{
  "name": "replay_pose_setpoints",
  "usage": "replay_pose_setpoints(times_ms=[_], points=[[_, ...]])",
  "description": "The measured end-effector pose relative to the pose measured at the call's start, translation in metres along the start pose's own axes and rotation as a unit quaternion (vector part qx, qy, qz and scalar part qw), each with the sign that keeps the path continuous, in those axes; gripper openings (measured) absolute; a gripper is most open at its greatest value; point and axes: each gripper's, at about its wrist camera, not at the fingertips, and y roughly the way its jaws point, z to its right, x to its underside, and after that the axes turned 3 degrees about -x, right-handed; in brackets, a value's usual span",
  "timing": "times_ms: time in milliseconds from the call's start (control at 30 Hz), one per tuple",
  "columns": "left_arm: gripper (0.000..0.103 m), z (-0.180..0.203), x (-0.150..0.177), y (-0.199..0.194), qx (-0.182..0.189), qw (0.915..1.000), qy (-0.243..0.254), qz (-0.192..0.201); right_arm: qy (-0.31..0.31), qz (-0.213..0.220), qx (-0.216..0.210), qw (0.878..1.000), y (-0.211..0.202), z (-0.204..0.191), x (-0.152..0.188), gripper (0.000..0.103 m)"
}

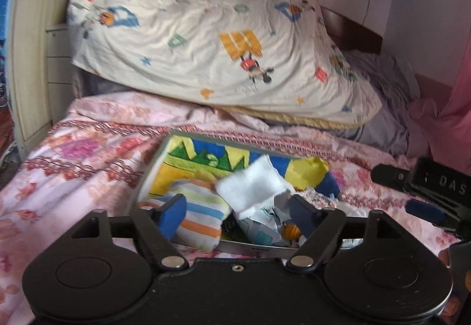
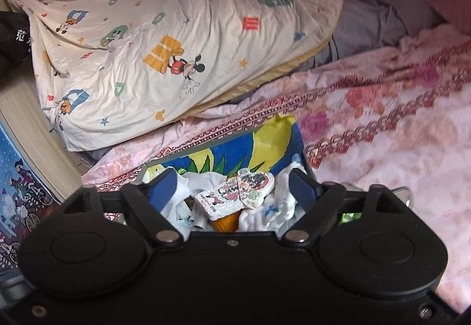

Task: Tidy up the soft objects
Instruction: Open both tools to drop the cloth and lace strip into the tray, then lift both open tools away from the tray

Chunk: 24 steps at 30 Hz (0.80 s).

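Note:
A fabric box (image 1: 164, 154) printed in yellow, blue and green lies on the bed, filled with soft items. My left gripper (image 1: 237, 214) hovers open over its near edge with nothing pressed between the blue pads. A striped cloth (image 1: 203, 216) sits by its left finger and a white cloth (image 1: 253, 186) lies just beyond. The right gripper's fingers (image 1: 424, 211) show at the far right of the left wrist view. My right gripper (image 2: 234, 186) is open above the box (image 2: 265, 148), over a small cartoon-printed cloth (image 2: 235, 192) and crumpled white cloths (image 2: 270, 207).
A large cream cartoon-print quilt (image 1: 206, 31) is heaped behind the box. A pink floral sheet (image 1: 88, 154) covers the bed, with grey bedding (image 1: 382, 125) at the back right. A pale cupboard (image 1: 32, 60) stands left and pink fabric (image 1: 459, 89) hangs right.

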Motion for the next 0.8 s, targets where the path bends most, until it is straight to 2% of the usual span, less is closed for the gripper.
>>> replay_pose_setpoints(times_ms=[233, 567, 800], points=[[0.095, -0.012, -0.005, -0.051, -0.014, 0.9986, -0.041, 0.030, -0.044, 0.009, 0.008, 0.999, -0.039, -0.019, -0.008, 0.102], [0.101, -0.017, 0.016, -0.108, -0.040, 0.9956, -0.060, 0.060, -0.077, 0.026, 0.026, 0.996, -0.103, -0.019, 0.001, 0.102], [0.102, -0.018, 0.041, -0.135, -0.058, 0.9951, -0.055, 0.059, -0.095, 0.037, 0.033, 0.994, -0.147, -0.022, 0.024, 0.102]])
